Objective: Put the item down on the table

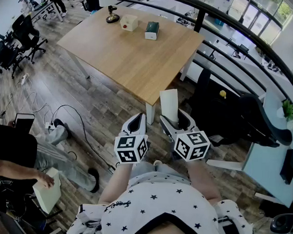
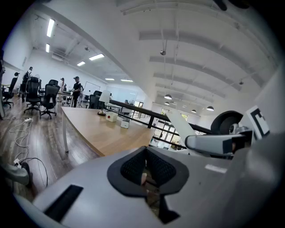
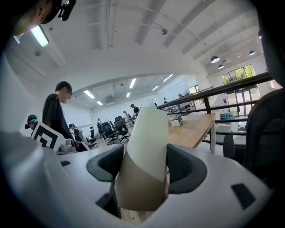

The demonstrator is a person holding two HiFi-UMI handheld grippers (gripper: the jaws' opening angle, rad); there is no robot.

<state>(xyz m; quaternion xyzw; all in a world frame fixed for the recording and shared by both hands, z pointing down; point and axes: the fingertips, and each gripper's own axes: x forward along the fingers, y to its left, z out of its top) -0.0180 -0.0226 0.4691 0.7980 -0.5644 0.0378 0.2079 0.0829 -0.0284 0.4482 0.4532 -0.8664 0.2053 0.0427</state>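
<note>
A tall cream-white carton (image 1: 169,104) stands upright between the pads of my right gripper (image 1: 176,122), which is shut on it; in the right gripper view the carton (image 3: 147,151) fills the space between the two dark pads (image 3: 107,162). My left gripper (image 1: 137,124) hangs beside it, shut with nothing in it, and its pads (image 2: 133,169) meet. Both grippers are held over the floor, just short of the near corner of the wooden table (image 1: 135,55). The carton (image 2: 180,125) also shows at the right of the left gripper view.
At the table's far end sit a cream box with a red spot (image 1: 129,22), a dark green box (image 1: 151,30) and a small brass object (image 1: 112,15). A seated person holds a white box (image 1: 48,189) at left. Cables (image 1: 44,111) cross the floor; a railing (image 1: 224,30) and a black chair (image 1: 256,120) stand at right.
</note>
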